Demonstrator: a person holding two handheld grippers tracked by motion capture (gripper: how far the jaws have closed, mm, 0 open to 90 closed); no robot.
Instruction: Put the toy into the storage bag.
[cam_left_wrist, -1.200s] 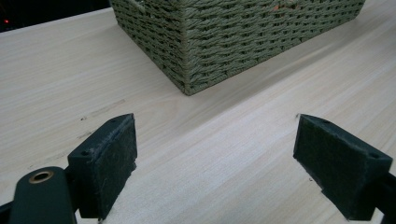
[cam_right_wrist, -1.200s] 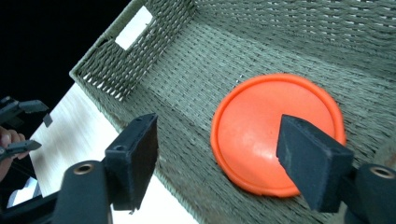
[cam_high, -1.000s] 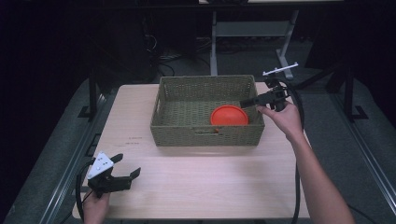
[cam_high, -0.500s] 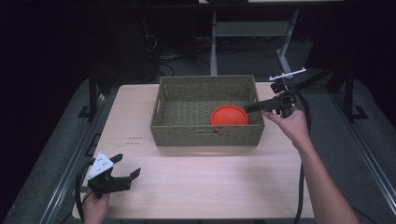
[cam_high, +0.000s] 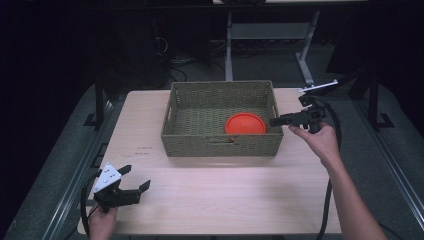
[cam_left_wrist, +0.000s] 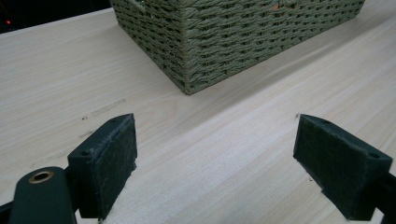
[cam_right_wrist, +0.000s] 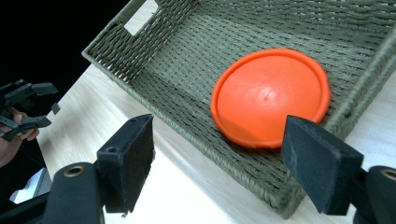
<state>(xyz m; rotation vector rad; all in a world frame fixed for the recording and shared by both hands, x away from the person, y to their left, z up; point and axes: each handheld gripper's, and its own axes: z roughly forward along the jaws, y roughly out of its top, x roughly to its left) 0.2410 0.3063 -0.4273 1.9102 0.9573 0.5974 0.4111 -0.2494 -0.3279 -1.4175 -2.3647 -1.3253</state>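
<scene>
A pale wooden table (cam_high: 225, 200) is seen at the centre of a dark room. A grey metal stand (cam_high: 270, 35) is set behind it at twelve o'clock, and grey rails (cam_high: 80, 165) are laid along the floor at nine and three o'clock.

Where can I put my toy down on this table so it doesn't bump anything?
The widest bare patch is the table in front of the woven basket, between the left gripper and the person's right forearm. The strip left of the basket is free too. Inside the basket, the left half is bare. It is crowded by the orange disc, where the open right gripper hovers.
</scene>
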